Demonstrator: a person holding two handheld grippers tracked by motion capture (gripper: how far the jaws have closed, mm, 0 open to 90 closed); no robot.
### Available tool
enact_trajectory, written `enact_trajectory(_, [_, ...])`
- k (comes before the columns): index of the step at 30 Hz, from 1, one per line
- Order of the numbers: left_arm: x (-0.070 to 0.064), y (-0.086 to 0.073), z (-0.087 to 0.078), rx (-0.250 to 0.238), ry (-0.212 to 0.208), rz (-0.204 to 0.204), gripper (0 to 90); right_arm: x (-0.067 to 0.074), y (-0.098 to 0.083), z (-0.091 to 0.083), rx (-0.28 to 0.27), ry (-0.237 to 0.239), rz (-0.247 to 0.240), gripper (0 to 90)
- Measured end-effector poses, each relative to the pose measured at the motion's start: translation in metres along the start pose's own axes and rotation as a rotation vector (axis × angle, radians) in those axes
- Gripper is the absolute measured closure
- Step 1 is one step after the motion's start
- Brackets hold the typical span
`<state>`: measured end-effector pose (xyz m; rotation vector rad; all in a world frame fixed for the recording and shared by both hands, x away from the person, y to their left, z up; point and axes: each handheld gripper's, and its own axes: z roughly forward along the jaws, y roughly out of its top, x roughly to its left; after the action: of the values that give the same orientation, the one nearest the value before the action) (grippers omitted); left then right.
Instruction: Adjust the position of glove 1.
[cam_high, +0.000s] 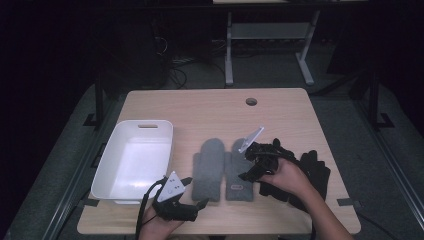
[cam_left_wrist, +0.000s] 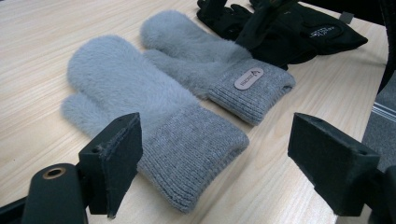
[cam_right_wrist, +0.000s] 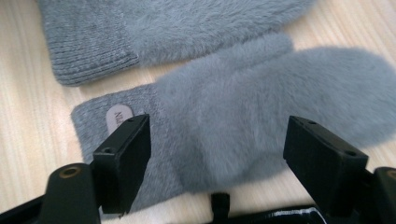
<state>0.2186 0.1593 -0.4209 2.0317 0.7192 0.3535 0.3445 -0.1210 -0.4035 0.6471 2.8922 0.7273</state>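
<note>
Two fluffy grey mittens lie side by side in the middle of the table. The left mitten (cam_high: 208, 169) (cam_left_wrist: 126, 88) (cam_right_wrist: 187, 23) has its ribbed cuff toward me. The right mitten (cam_high: 237, 170) (cam_left_wrist: 201, 51) (cam_right_wrist: 261, 102) carries a small oval label on its cuff. My left gripper (cam_high: 196, 191) (cam_left_wrist: 222, 163) stands open just short of the left mitten's cuff, holding nothing. Low over the right mitten, my right gripper (cam_high: 248, 162) (cam_right_wrist: 217, 154) is open, with one jaw on each side of the mitten's body.
A white plastic bin (cam_high: 107, 167) stands at the table's left. A pair of black gloves (cam_high: 312, 172) (cam_left_wrist: 299, 32) lies right of the mittens, under the right hand. A cable hole (cam_high: 251, 101) sits near the table's far edge.
</note>
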Motion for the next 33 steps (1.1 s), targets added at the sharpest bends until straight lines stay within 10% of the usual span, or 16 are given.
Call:
enact_trajectory(22, [-0.003,0.0,0.003,0.001,-0.011,0.006,17.5,-0.008,0.008,0.039,0.141,0.01,-0.02,39.1])
enact_trajectory(33, [-0.004,0.0,0.002,-0.004,-0.01,0.003,17.5,-0.007,0.007,0.04,0.154,0.033,0.008,68.4])
